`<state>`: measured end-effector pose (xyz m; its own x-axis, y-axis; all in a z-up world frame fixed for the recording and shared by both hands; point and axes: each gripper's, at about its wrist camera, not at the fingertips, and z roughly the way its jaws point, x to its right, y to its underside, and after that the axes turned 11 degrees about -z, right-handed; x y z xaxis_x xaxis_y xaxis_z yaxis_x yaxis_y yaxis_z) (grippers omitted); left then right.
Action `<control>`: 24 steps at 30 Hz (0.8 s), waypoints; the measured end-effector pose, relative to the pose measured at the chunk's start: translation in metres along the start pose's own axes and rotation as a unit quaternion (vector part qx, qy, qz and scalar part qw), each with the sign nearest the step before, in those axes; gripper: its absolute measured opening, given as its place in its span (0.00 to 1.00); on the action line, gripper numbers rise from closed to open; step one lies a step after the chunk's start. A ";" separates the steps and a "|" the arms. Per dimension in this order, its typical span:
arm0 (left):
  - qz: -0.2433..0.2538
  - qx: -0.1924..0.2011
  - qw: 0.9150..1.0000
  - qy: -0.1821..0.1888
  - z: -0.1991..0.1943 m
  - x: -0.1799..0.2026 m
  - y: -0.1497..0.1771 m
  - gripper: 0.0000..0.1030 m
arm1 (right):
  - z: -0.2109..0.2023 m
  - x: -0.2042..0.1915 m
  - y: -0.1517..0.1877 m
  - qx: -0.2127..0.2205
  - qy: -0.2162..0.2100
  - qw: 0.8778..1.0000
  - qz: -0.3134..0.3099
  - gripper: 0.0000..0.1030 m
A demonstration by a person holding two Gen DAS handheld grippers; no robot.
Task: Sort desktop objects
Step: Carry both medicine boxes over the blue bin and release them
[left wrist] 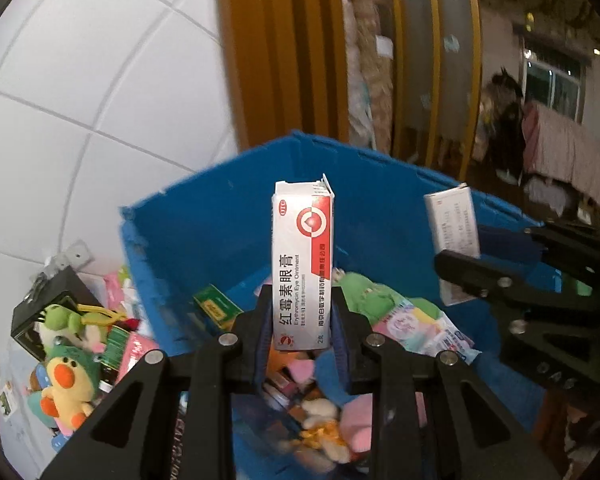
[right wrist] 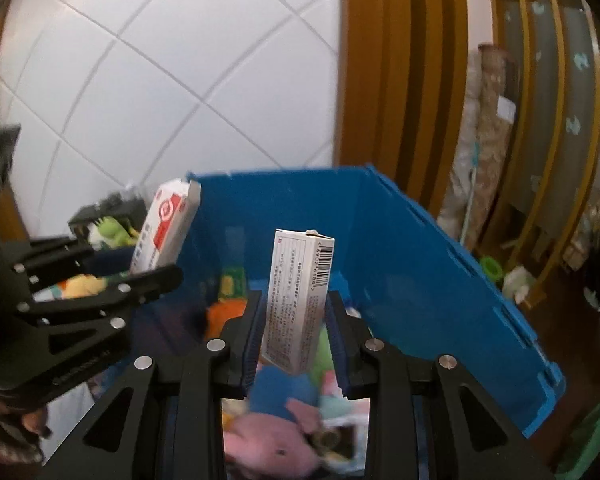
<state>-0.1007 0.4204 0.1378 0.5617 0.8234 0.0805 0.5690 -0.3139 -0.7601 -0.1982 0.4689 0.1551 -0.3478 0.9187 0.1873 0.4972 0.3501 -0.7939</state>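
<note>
**A:** What is each gripper holding?

**B:** My left gripper (left wrist: 302, 334) is closed on an ointment box (left wrist: 302, 264), white and red with Chinese print, standing upright between the pads. The left camera shows its top flap slightly lifted. My right gripper (right wrist: 295, 344) holds a second box (right wrist: 298, 300), white with fine print and a barcode; the pads sit close on both sides, with a narrow gap showing at the right pad. Both boxes hang over the bin (left wrist: 220, 232), a blue one, above its contents.

**A:** What can't you make out?

**B:** The lower ends of both boxes are hidden behind the fingers. The bin's contents are blurred: I can pick out soft toys, a pink plush (right wrist: 272, 440), packets, a green carton (left wrist: 216, 306). The bin's near wall is cut off by my grippers.

**A:** And the room around them?

**B:** The bin's far walls rise behind the boxes. The two grippers are near each other, apart. Left of the bin lies a pile with a yellow duck (left wrist: 66, 390) and a black case (left wrist: 48, 312). A white tiled wall (left wrist: 80, 80) stands behind.
</note>
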 end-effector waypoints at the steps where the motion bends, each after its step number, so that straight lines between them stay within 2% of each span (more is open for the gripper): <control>1: 0.001 -0.015 1.000 0.003 0.008 0.004 0.000 0.25 | 0.008 0.010 0.005 -0.010 -0.006 1.000 0.001 0.29; 4: 0.008 -0.051 0.999 0.000 0.025 0.021 0.005 0.25 | 0.017 0.027 0.021 -0.026 -0.013 1.000 -0.004 0.29; 12: 0.036 -0.099 0.994 -0.028 0.044 0.048 0.017 0.25 | 0.032 0.046 0.047 -0.045 -0.028 0.998 -0.019 0.29; 15: 0.049 -0.129 0.990 -0.039 0.052 0.053 0.021 0.25 | 0.037 0.053 0.049 -0.048 -0.047 0.998 -0.011 0.29; 18: 0.065 -0.149 0.985 -0.050 0.060 0.055 0.024 0.25 | 0.040 0.053 0.049 -0.054 -0.047 0.997 -0.020 0.29; 24: 0.072 -0.166 0.982 -0.056 0.065 0.056 0.028 0.25 | 0.053 0.048 0.052 -0.100 -0.053 0.993 -0.031 0.29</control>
<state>-0.0930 0.4884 0.0790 0.5913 0.8005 -0.0975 0.6640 -0.5519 -0.5045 -0.2310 0.5216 0.0926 -0.4598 0.8731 0.1623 0.6160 0.4452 -0.6498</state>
